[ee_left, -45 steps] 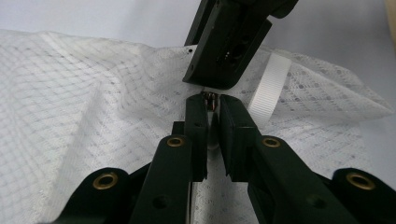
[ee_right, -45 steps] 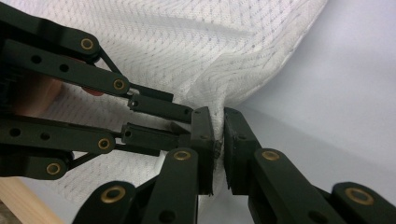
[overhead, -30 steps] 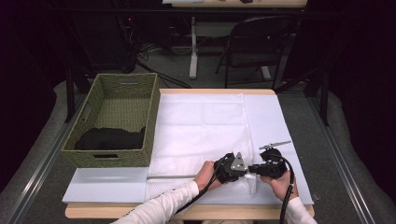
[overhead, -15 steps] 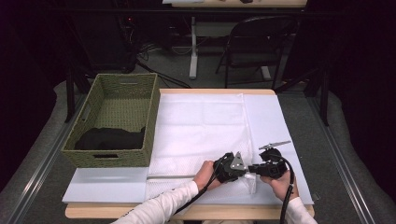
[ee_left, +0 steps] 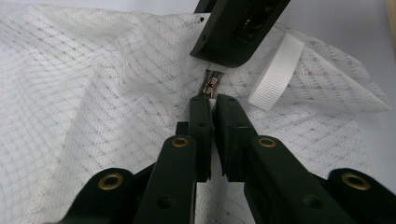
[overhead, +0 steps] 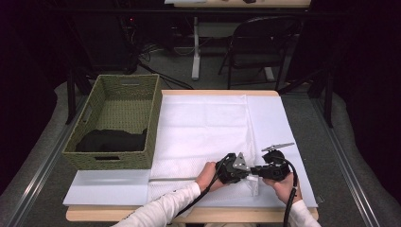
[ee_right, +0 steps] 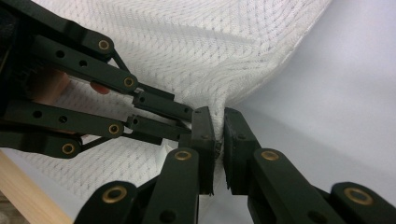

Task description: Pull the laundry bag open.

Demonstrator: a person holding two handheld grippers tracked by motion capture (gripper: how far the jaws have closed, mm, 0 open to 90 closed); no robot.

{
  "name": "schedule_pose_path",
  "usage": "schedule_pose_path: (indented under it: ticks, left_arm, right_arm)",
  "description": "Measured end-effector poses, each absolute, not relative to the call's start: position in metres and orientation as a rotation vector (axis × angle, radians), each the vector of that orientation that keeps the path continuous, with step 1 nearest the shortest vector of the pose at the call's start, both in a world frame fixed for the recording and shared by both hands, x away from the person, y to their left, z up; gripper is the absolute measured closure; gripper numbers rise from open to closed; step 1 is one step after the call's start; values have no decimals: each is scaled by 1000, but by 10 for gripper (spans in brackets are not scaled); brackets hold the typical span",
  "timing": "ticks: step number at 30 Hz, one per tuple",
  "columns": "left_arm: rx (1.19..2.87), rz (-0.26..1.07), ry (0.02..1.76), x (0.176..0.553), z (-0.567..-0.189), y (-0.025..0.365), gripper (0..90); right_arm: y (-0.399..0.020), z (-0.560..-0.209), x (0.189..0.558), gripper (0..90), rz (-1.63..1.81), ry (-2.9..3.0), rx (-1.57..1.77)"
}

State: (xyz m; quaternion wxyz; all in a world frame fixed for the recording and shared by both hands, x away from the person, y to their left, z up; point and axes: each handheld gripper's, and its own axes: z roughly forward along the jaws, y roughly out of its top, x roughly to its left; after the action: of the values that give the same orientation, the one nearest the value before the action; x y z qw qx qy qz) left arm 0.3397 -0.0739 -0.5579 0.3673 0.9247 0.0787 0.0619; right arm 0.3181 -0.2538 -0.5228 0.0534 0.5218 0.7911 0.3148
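Left gripper (ee_left: 211,103): we pinch the mesh bag (ee_left: 93,93) beside its zipper pull (ee_left: 212,84).
Right gripper (ee_right: 219,126): we pinch the bag's near-right corner.

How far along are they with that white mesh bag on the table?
Done so far: the white mesh bag lies spread flat on the table. In hand: the left gripper is pinched on the fabric just below the metal zipper pull, and the right gripper clamps a bunched edge of the bag. Left: working the zipper, probably; the woven basket beside it holds a dark cloth.
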Motion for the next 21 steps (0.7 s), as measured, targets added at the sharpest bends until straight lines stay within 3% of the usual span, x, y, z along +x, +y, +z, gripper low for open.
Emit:
schedule_pose_path:
  ticks: [21]
  left_arm:
    - [2395,182,275,339,-555,-55,865]
  right_arm:
    - [-261,-522,319,845,916,2398,1599]
